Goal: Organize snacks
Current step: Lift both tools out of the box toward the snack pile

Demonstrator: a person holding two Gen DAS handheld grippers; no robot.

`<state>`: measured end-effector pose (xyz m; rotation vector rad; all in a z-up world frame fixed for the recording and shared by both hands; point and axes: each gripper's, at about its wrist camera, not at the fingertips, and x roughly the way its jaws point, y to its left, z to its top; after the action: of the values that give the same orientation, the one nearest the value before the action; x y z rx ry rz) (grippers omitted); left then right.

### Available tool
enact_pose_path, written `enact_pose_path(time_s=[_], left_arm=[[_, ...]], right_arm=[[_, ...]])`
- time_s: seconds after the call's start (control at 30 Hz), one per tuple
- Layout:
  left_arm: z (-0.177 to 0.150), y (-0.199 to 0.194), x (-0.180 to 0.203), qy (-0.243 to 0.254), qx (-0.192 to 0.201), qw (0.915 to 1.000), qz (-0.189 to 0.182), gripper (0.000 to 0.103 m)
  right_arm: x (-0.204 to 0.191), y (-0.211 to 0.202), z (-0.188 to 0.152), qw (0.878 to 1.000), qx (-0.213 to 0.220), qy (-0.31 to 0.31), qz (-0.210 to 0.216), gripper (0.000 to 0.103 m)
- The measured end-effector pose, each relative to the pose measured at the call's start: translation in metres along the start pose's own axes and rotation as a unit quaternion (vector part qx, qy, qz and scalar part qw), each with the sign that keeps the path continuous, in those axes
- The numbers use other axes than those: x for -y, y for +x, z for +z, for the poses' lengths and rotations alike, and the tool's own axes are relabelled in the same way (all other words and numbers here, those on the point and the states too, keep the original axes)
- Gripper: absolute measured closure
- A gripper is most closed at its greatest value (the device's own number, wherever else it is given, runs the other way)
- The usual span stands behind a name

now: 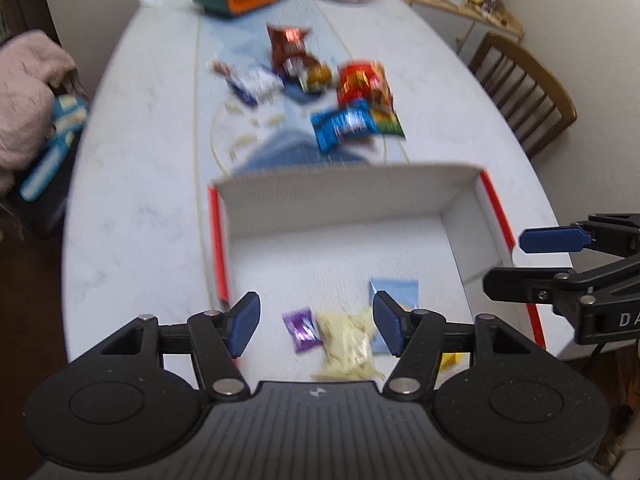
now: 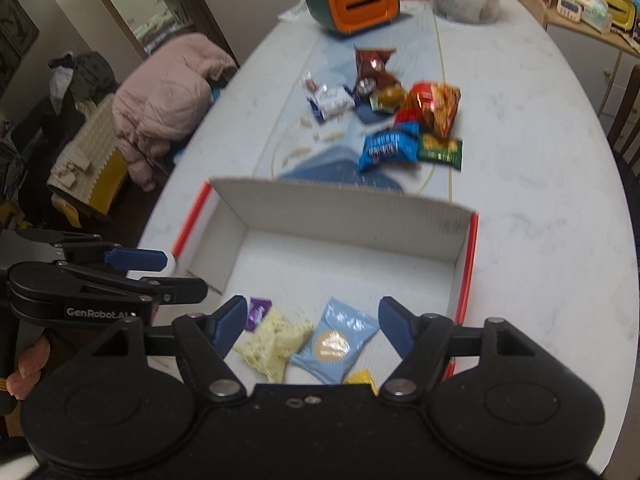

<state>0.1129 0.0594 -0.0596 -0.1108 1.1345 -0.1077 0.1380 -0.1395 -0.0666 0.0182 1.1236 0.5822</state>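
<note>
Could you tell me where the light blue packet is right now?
The light blue packet lies inside the white box, near its front, right of the pale yellow packet.

Below the tool, one white cardboard box with red edges (image 2: 464,280) holds four packets: one purple (image 2: 256,314), one pale yellow (image 2: 276,344), one light blue (image 2: 336,344), one bright yellow (image 2: 362,380). Beyond it, about eight loose snack bags (image 2: 384,112).
</note>
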Motion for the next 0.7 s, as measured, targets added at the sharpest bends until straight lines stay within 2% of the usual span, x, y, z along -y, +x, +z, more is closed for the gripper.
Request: enact_pose_path(time_s=[0.23,0.3,0.37,0.67,0.7], left_arm=[[0.025,-0.046,-0.013,-0.003,0.071,0.9972,0.024,0.041],[0.033,-0.056,-0.015,0.000,0.087,0.9958,0.029,0.034],[0.042,-0.065,-0.016,0.004,0.103,0.9940,0.036,0.032],[0.089,-0.078,-0.010,0.034,0.127,0.9906,0.039,0.031],[0.095,-0.078,-0.010,0.039,0.126,0.9906,0.037,0.028]], right_arm=[[-0.006,-0.025,0.025,0.999,0.038,-0.009,0.005,0.021],[-0.007,-0.031,0.034,0.999,0.049,-0.014,0.002,0.018],[-0.007,-0.036,0.043,0.998,0.061,-0.016,-0.002,0.015],[0.002,-0.045,0.092,0.995,0.093,-0.009,-0.023,0.010],[0.004,-0.046,0.099,0.995,0.096,-0.007,-0.025,0.009]])
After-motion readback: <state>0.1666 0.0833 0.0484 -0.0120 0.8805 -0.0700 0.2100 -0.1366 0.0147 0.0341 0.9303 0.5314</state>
